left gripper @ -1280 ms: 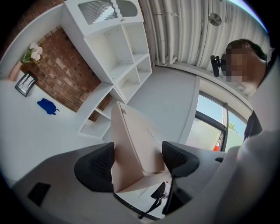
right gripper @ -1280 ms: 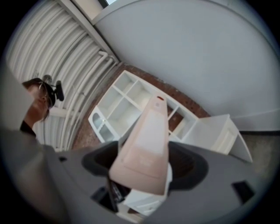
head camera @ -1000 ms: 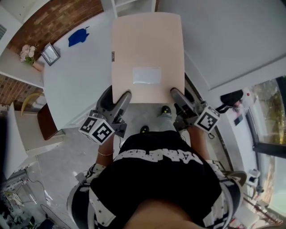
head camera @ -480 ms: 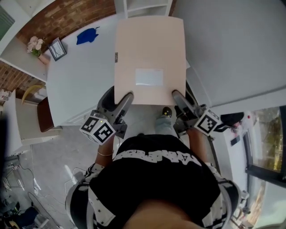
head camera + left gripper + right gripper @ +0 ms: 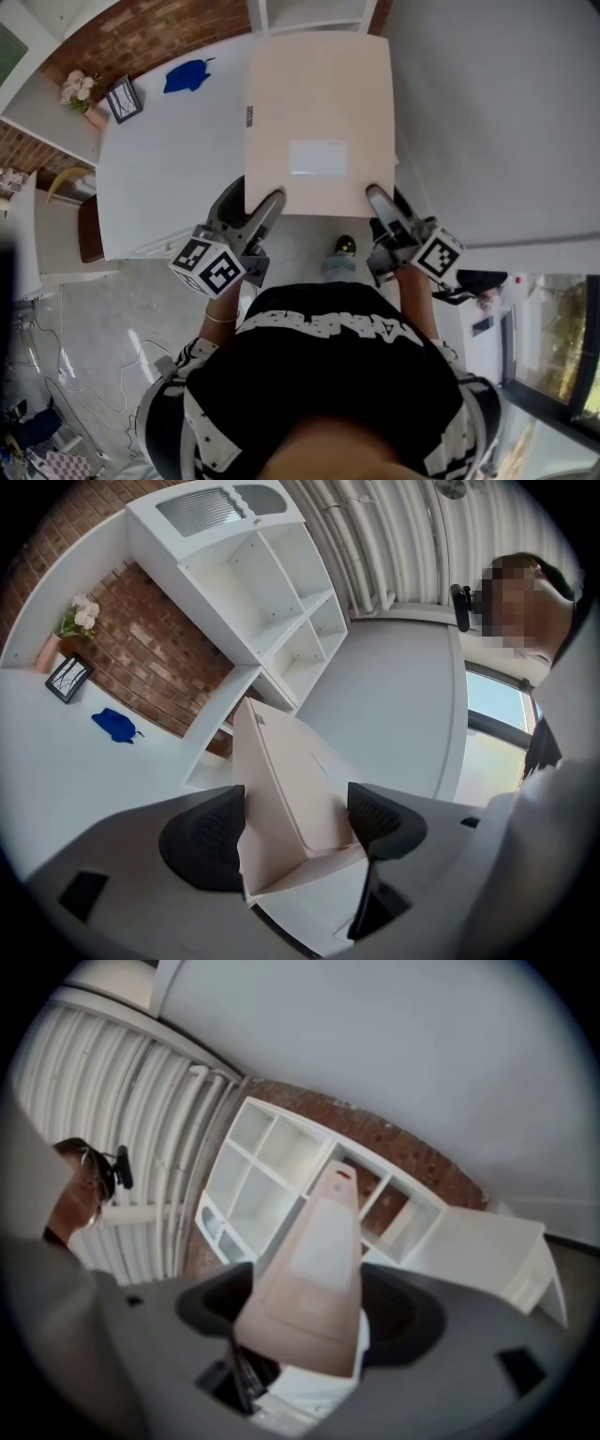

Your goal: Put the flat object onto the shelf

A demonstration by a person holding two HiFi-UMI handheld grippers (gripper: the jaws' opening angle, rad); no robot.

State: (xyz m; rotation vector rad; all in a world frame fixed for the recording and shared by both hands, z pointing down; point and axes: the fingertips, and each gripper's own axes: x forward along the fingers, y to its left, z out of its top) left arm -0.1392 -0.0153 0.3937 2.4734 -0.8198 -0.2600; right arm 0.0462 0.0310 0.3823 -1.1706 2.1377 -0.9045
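Pale peach and card-like, the flat object [image 5: 319, 122] is held in the air by its near edge, one gripper at each corner, and in the head view it overlaps the right side of a white table [image 5: 159, 178]. A white rectangular label [image 5: 319, 157] sits on its top face just ahead of the fingers and midway between them. No writing on it can be read, and a small dark tag [image 5: 249, 114] by the left edge is too small to make out. The left gripper [image 5: 295, 827] has its jaws closed on the near left corner, and the right gripper [image 5: 314, 1307] is clamped likewise on the near right corner. Beyond the fingertips, past the object's far edge, stands a white cubby shelf [image 5: 253, 583]. Out to the left of the left fingers lie a blue object [image 5: 189, 75], a picture frame [image 5: 124, 98] and flowers [image 5: 78, 89]
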